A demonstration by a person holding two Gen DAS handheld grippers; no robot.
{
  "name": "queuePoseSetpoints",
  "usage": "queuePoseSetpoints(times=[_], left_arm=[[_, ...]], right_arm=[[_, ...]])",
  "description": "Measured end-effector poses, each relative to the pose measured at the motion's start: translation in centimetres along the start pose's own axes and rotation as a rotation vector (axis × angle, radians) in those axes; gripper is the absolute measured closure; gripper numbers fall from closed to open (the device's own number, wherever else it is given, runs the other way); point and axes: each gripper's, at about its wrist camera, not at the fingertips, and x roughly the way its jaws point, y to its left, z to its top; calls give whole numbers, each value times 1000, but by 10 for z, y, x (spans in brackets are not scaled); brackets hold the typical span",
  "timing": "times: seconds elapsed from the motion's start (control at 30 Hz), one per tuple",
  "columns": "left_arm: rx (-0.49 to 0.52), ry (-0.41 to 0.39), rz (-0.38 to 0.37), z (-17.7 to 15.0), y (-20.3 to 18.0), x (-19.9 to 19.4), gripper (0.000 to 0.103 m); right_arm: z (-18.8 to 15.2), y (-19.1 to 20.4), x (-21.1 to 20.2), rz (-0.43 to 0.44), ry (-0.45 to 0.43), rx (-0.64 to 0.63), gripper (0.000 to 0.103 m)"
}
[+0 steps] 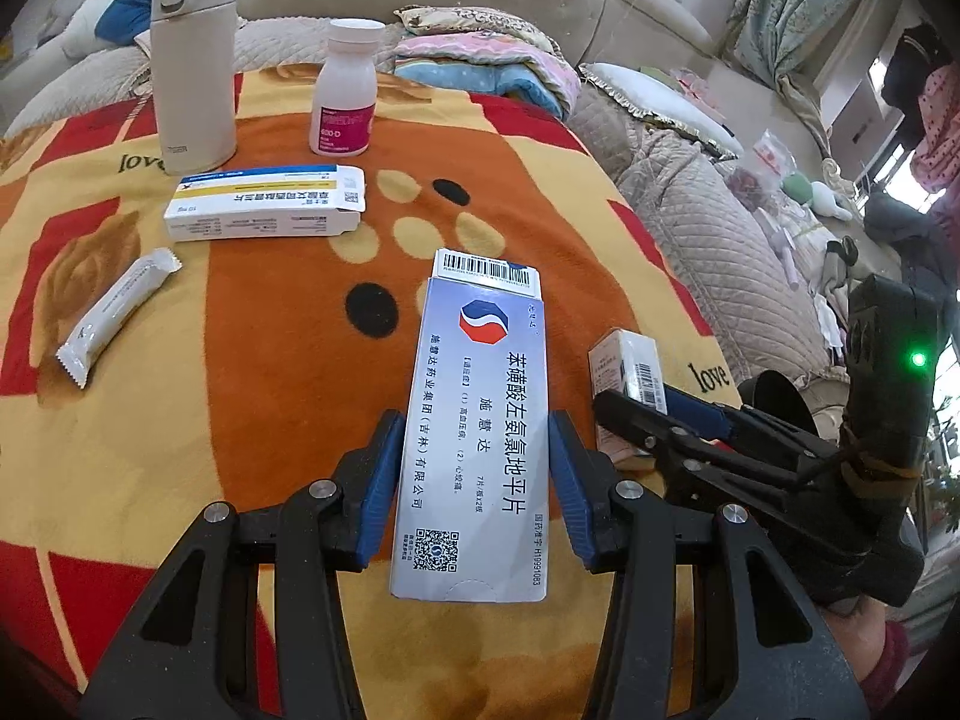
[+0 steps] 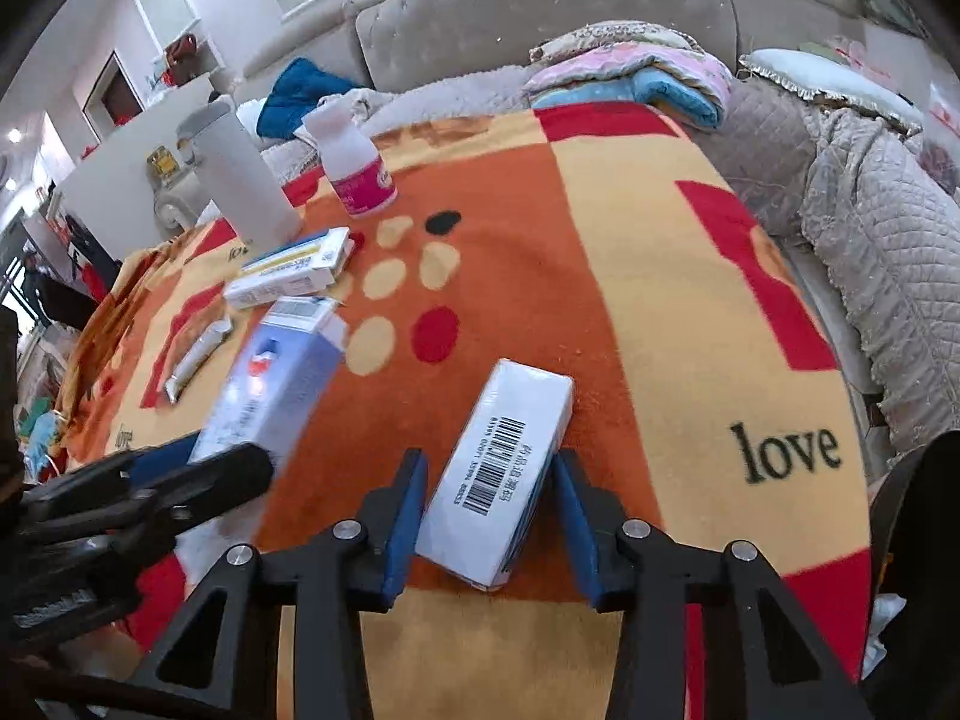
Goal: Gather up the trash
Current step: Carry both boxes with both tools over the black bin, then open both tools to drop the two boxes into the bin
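Note:
A pale blue medicine box (image 1: 474,420) lies between the blue pads of my left gripper (image 1: 474,450), which is shut on it; it also shows in the right wrist view (image 2: 270,384). A small white barcoded box (image 2: 498,474) sits between the pads of my right gripper (image 2: 489,498), which is closed against its sides; it also shows in the left wrist view (image 1: 630,378). A white and yellow box (image 1: 264,201), a white sachet (image 1: 117,315) and a pink-labelled pill bottle (image 1: 345,90) lie further on the orange blanket (image 1: 240,408).
A white thermos (image 1: 192,60) stands at the back left of the blanket. Folded quilts (image 1: 480,66) and a beige quilted sofa (image 1: 690,222) lie behind and to the right. A dark bin rim (image 1: 774,396) shows at the blanket's right edge.

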Motion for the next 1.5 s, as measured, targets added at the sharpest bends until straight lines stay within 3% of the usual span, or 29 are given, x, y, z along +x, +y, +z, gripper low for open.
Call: queuePoseSetpoints(times=[0.1, 0.3, 0.97, 1.07, 1.1, 1.13, 1.23, 1.5], left_arm=[[4, -5, -14, 0, -4, -3, 57], [30, -4, -83, 4, -36, 2, 57], [238, 132, -311, -6, -211, 54, 56], [215, 151, -369, -4, -222, 60, 54], [212, 155, -378, -4, -224, 61, 54], [211, 164, -386, -4, -227, 63, 53], [216, 168, -378, -6, -225, 63, 47], [200, 148, -310, -8, -202, 59, 47]], right_arm=[[-3, -12, -19, 38, -28, 22, 71], [-11, -42, -68, 30, -86, 45, 72], [-53, -187, -151, -161, -164, 297, 72], [-55, -197, -157, -203, -176, 323, 68], [-56, -199, -159, -224, -177, 332, 55], [-56, -201, -160, -235, -181, 336, 49], [-59, -205, -164, -242, -184, 345, 49], [-61, -194, -153, -224, -160, 326, 48]])
